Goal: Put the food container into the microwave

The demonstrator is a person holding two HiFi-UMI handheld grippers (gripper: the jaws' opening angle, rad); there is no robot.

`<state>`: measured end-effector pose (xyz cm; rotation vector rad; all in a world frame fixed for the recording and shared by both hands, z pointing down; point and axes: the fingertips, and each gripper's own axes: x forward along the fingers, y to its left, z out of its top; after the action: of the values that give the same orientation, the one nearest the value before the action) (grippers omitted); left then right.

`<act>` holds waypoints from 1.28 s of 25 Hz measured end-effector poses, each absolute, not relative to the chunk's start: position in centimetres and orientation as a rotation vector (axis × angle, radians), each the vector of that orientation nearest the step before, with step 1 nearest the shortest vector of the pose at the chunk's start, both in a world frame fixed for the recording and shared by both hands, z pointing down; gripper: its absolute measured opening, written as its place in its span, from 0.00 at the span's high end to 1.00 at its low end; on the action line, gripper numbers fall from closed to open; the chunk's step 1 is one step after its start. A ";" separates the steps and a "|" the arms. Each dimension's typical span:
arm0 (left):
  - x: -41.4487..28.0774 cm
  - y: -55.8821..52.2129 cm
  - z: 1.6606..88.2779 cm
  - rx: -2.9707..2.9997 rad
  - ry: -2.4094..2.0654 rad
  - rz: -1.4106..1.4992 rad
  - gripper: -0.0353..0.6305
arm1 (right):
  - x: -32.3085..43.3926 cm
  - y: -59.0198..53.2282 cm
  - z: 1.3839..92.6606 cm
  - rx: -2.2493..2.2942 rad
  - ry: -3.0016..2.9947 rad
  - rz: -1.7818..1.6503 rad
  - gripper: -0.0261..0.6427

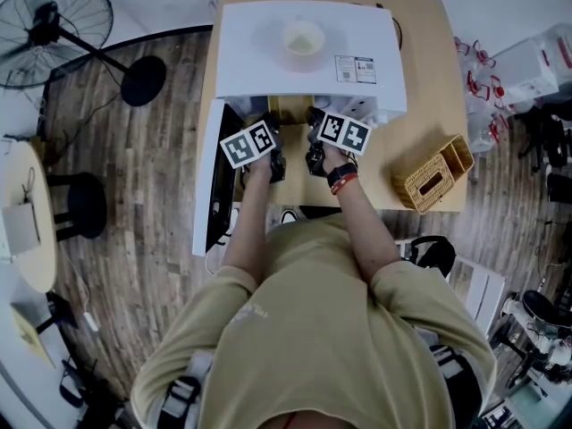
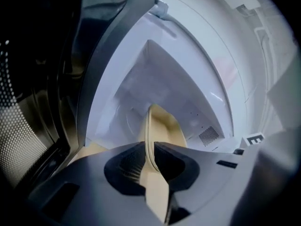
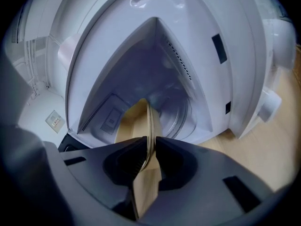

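A tan food container (image 2: 162, 126) is held at the mouth of one open white microwave (image 1: 268, 52). Its rim is clamped on opposite sides by the left hand-held gripper (image 2: 150, 154) and the right hand-held gripper (image 3: 150, 149). One bowl (image 1: 304, 38) is seen on the microwave, one wicker basket (image 1: 435, 175) on the wooden worktop (image 1: 429, 52), and one fan (image 1: 54, 29) beside it.

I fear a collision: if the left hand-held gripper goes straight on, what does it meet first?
Probably the back inner wall of the microwave, with the food container leading; the cavity before it looks free, depth unclear.
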<state>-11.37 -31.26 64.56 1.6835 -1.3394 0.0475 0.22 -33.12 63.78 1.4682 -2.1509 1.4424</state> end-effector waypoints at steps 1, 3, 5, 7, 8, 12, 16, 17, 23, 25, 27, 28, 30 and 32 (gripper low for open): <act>-11.4 -31.5 64.6 1.685 -1.339 0.045 0.86 | 0.2 -33.3 63.8 1.471 -2.153 1.440 0.85; -11.4 -31.9 64.7 1.690 -1.337 0.041 0.86 | 0.2 -33.8 63.9 1.477 -2.158 1.439 0.85; -11.5 -32.2 64.7 1.693 -1.337 0.037 0.86 | 0.2 -34.2 64.0 1.482 -2.164 1.438 0.85; -11.5 -32.5 64.8 1.696 -1.337 0.031 0.86 | 0.1 -34.5 64.1 1.488 -2.172 1.435 0.85; -11.5 -32.7 64.8 1.698 -1.338 0.028 0.86 | 0.1 -34.7 64.1 1.489 -2.175 1.434 0.85; -11.8 -33.4 64.8 1.708 -1.344 0.017 0.86 | -0.1 -35.5 64.3 1.495 -2.181 1.435 0.85; -11.8 -34.2 64.9 1.710 -1.345 0.004 0.86 | -0.1 -36.3 64.3 1.510 -2.187 1.435 0.85; -11.7 -34.3 65.0 1.711 -1.345 0.001 0.86 | -0.1 -36.5 64.3 1.514 -2.189 1.435 0.85; -11.5 -35.7 65.1 1.712 -1.332 -0.028 0.86 | 0.3 -37.5 64.6 1.532 -2.179 1.434 0.85; -11.5 -35.9 65.3 1.713 -1.333 -0.029 0.86 | 0.3 -37.7 64.7 1.530 -2.180 1.426 0.85; -11.5 -36.1 65.5 1.708 -1.339 -0.032 0.86 | 0.2 -37.9 64.8 1.525 -2.181 1.417 0.85; -11.6 -36.3 65.5 1.706 -1.342 -0.034 0.86 | 0.1 -38.1 64.8 1.523 -2.182 1.413 0.85; -11.7 -36.6 65.5 1.708 -1.349 -0.037 0.86 | 0.0 -38.3 64.8 1.518 -2.181 1.408 0.85; -11.8 -36.9 65.5 1.712 -1.354 -0.043 0.86 | -0.1 -38.4 65.0 1.515 -2.180 1.403 0.85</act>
<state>-11.79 -36.87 65.46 1.7124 -1.3539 -0.0428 -0.11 -38.43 65.00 1.5154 -2.1795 1.4035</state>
